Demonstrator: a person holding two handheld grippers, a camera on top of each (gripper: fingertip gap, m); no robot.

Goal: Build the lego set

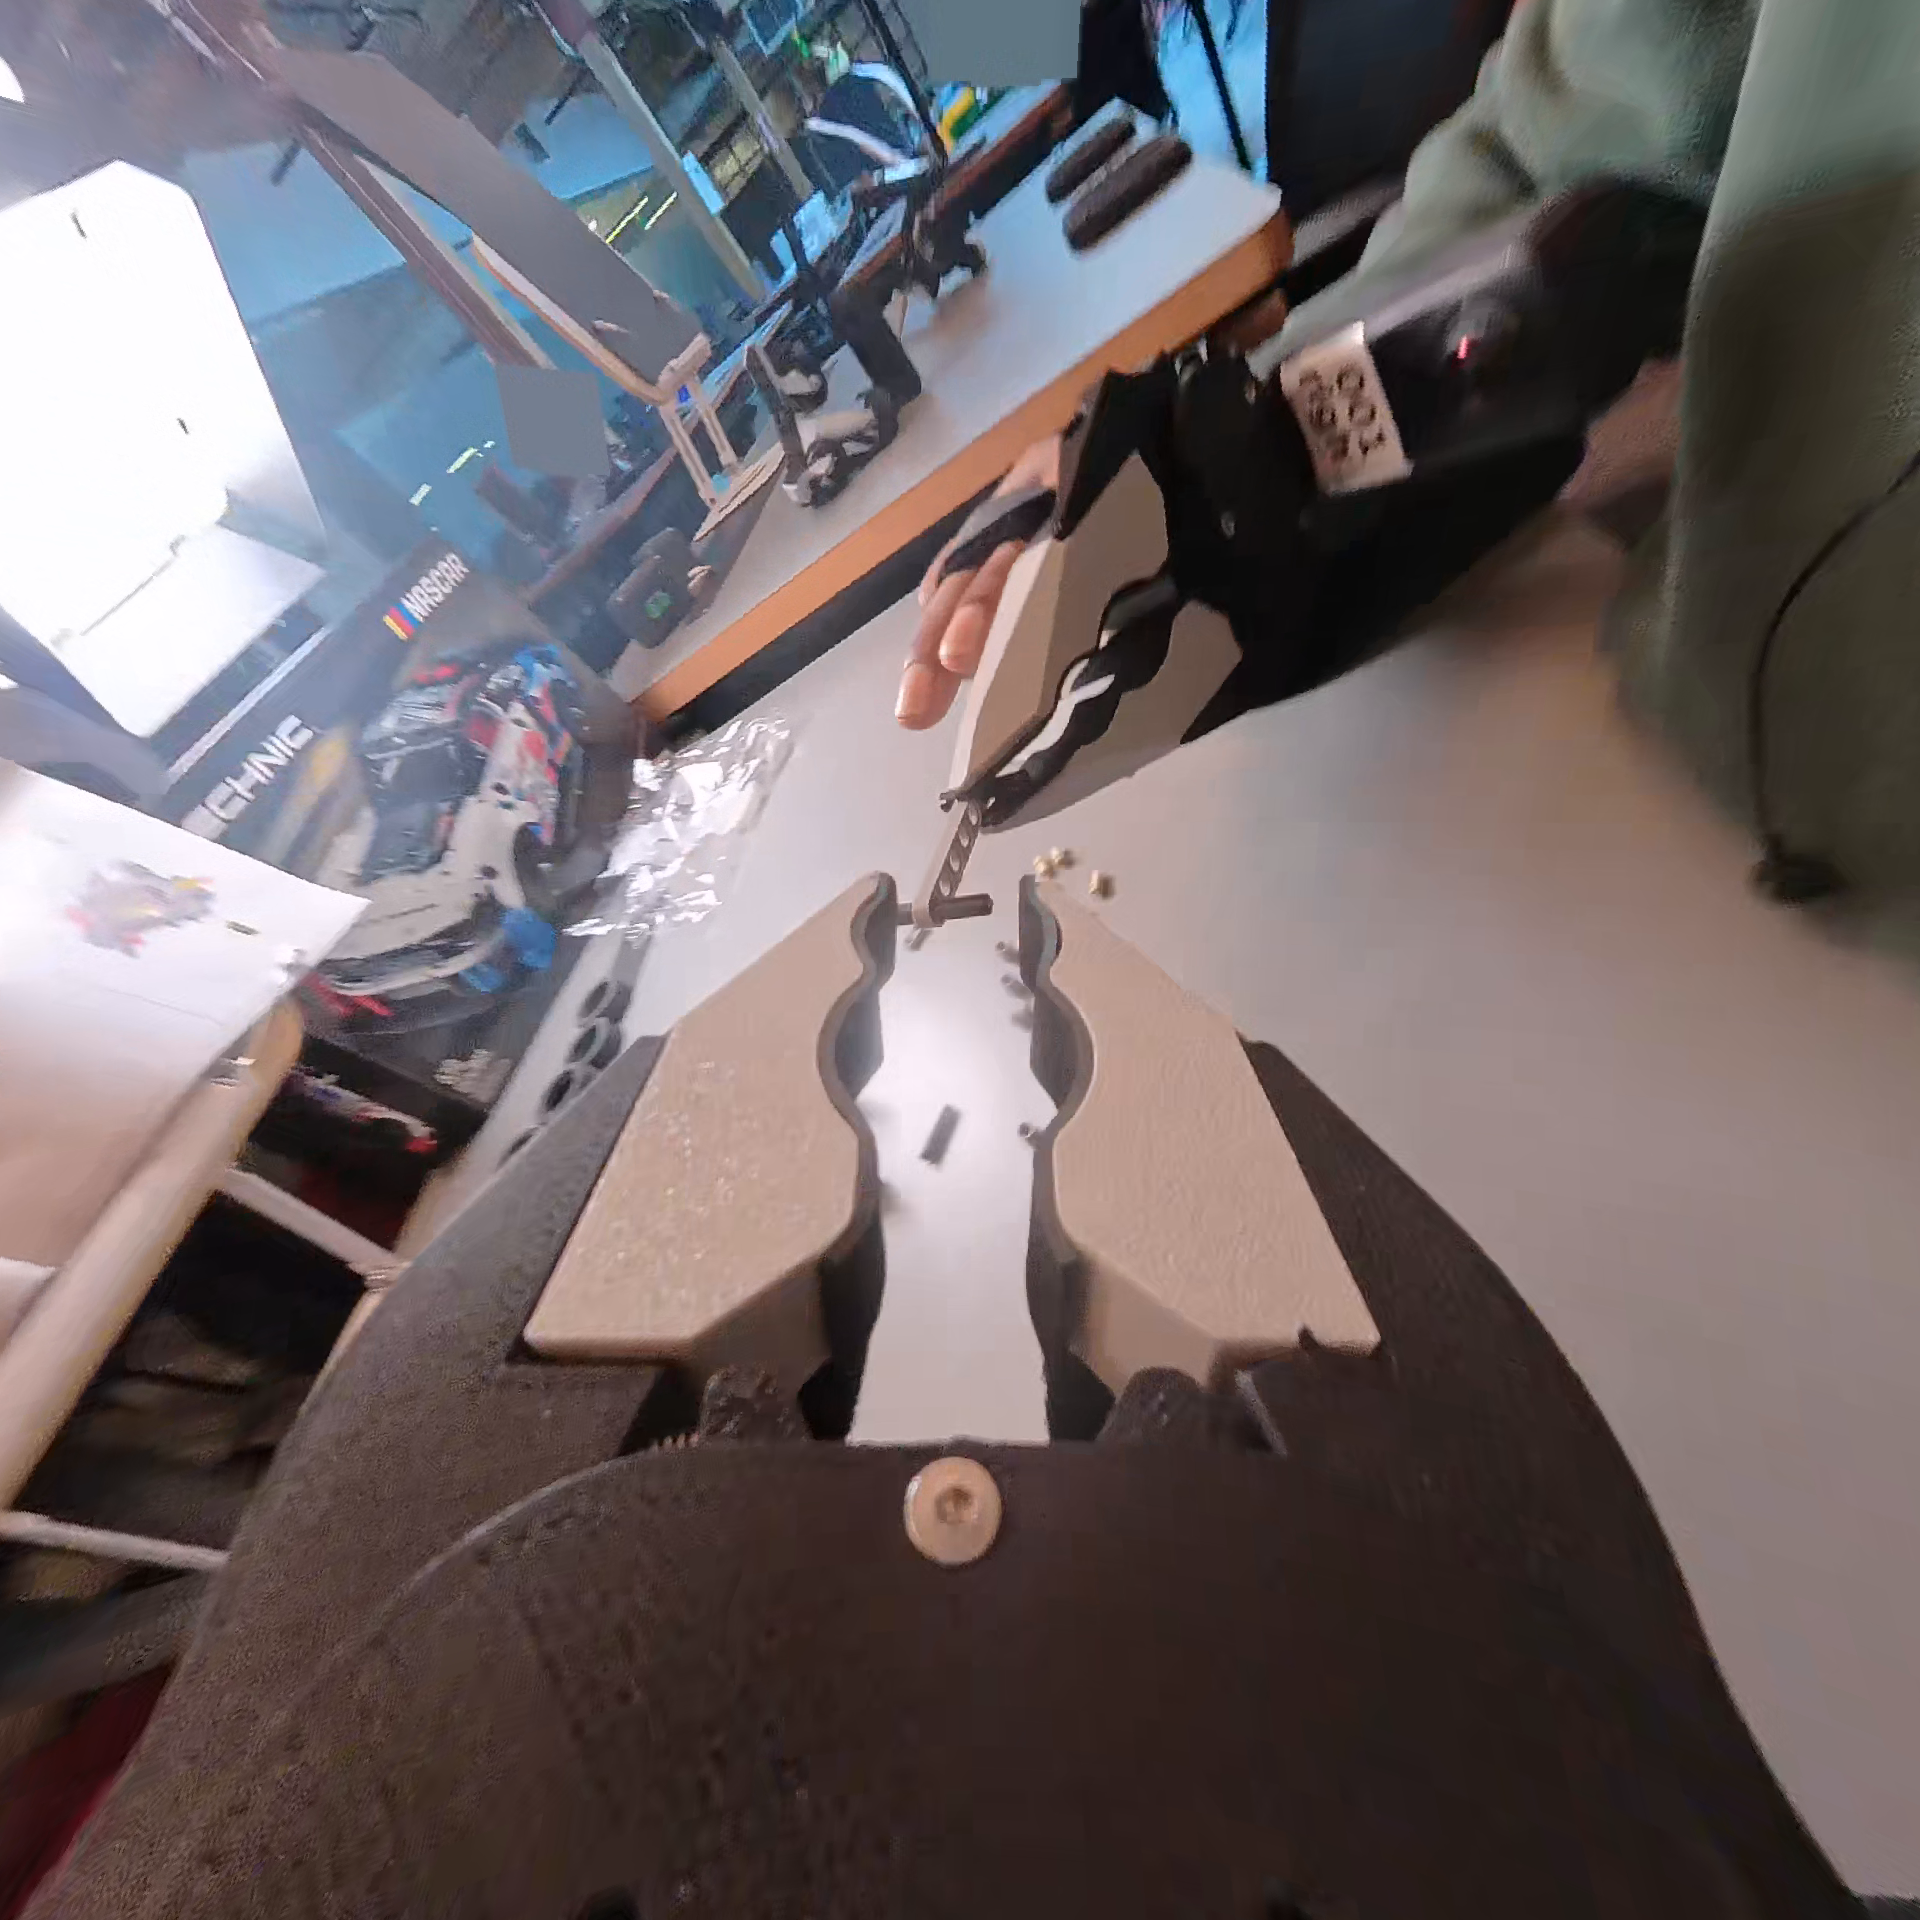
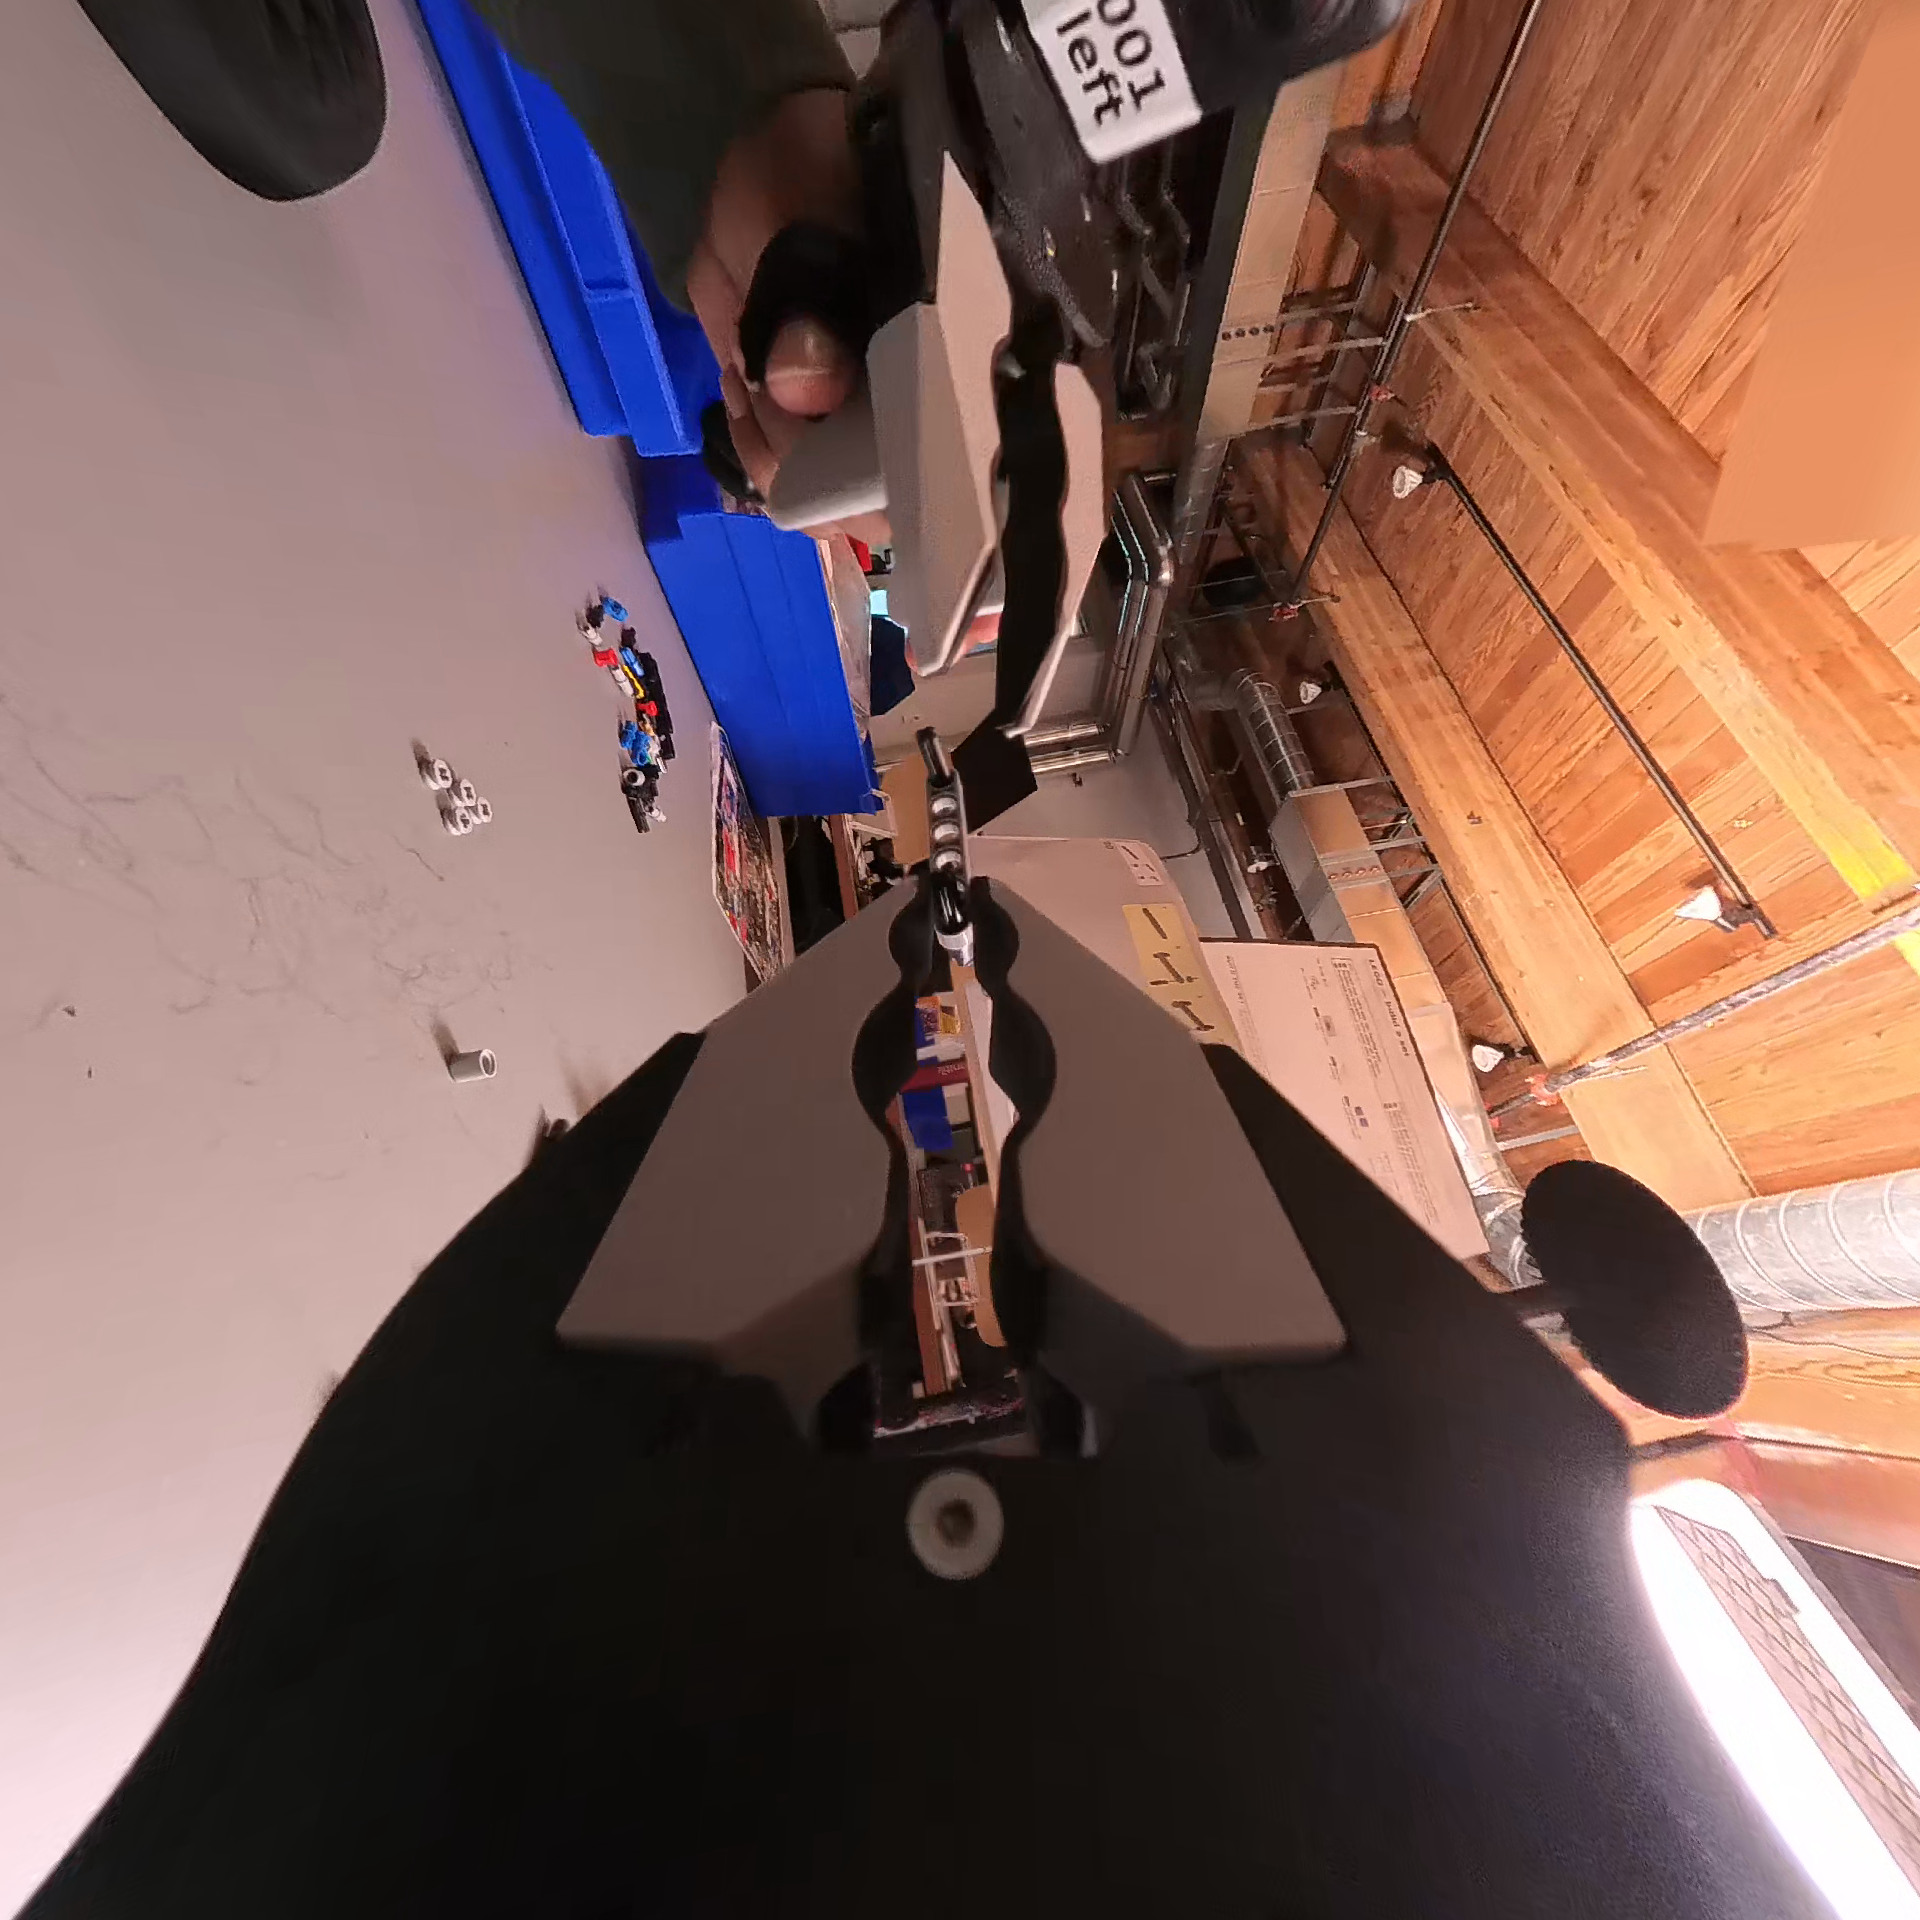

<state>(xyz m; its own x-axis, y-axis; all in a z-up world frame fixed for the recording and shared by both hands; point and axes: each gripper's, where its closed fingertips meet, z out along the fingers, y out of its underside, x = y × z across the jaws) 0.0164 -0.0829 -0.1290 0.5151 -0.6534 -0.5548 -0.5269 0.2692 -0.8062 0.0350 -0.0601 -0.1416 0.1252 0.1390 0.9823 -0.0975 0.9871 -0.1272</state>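
Jaws of the right gripper [image 2: 951, 914] clamp a perforated lego beam [image 1: 951, 857]; the left gripper [image 1: 951, 914] has its jaws apart around the beam's pin end, above the grey worktop [image 1: 1403, 1039].

Black textured claw [image 1: 951, 909] bodies, grey wavy-edged fingers [image 1: 727, 1122], silver screw [image 1: 953, 1509], white label [image 2: 1122, 78], green sleeve [image 1: 1558, 135].

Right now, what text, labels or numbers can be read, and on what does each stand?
I don't transcribe writing; these bear it:
White label on right gripper: legible.
White sticker on left gripper: legible.
Black set box: brand lettering, legible.
White printed board: too small.
Yellow sign: bold marks.
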